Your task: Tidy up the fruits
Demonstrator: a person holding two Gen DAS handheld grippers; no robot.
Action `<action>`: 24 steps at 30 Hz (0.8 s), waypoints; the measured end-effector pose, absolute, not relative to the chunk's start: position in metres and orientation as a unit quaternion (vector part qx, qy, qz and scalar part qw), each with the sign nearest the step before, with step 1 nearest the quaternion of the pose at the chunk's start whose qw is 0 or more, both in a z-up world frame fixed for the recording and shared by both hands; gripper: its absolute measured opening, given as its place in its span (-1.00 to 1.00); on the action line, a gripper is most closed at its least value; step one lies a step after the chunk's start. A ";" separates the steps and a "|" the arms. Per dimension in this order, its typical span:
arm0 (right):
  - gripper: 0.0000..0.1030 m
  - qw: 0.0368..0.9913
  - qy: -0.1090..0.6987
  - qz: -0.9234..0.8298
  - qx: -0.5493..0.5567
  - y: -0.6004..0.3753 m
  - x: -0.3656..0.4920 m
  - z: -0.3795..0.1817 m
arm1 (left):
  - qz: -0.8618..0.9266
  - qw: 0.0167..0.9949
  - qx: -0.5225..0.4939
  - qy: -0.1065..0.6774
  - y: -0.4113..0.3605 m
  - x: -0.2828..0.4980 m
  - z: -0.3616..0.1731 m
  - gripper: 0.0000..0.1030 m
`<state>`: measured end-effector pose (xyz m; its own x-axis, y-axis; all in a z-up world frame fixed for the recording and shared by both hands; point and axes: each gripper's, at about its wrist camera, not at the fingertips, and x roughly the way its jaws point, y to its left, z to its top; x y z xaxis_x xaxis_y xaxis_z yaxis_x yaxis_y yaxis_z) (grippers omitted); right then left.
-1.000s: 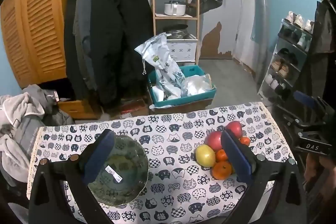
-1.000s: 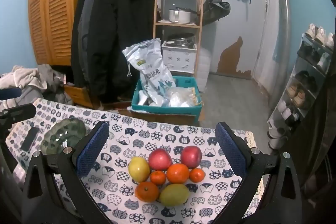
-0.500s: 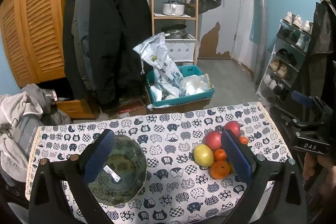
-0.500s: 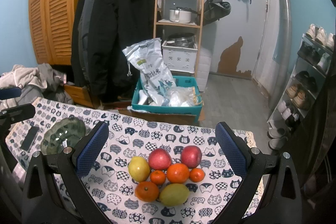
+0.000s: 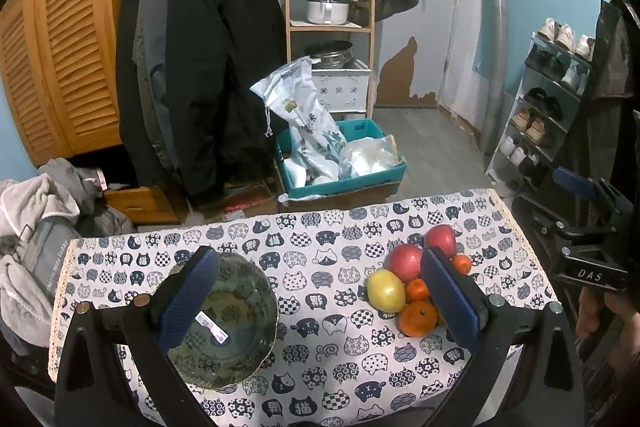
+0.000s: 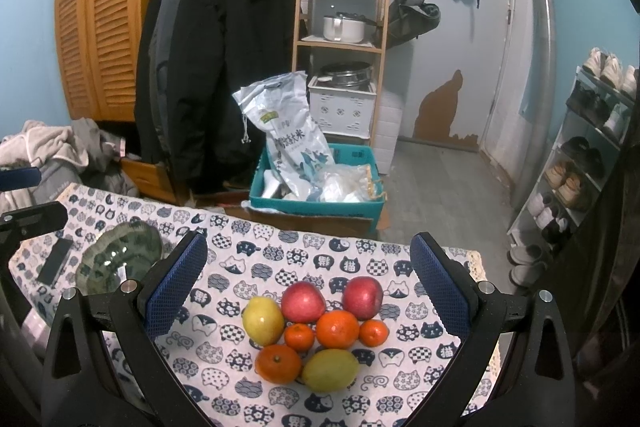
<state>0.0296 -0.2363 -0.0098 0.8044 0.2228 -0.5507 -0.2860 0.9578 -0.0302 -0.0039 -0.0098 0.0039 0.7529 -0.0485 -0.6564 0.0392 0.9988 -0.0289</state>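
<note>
My right gripper (image 6: 306,283) hangs wide open and empty above the fruit pile (image 6: 316,335), and the left gripper (image 5: 320,301) is just as wide with nothing in it, over the bowl (image 5: 236,323). Nothing's sorted yet as far as I can tell: all the fruit sits clustered on the bench (image 6: 256,247), bowl empty, so basically everything's left to do.

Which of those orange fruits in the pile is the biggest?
The orange in the middle of the pile, just below the two red apples. It is clearly larger than the three orange fruits around it.
</note>
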 end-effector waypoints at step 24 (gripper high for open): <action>0.93 0.948 0.284 0.134 -0.057 -0.236 0.030 -0.011 | -0.023 0.936 -0.005 0.352 -0.012 -0.007 0.000 0.98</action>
<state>0.0298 -0.2364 -0.0115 0.8025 0.2221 -0.5538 -0.2871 0.9574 -0.0321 -0.0067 -0.0122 -0.0001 0.7516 -0.0462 -0.6580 0.0390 0.9989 -0.0256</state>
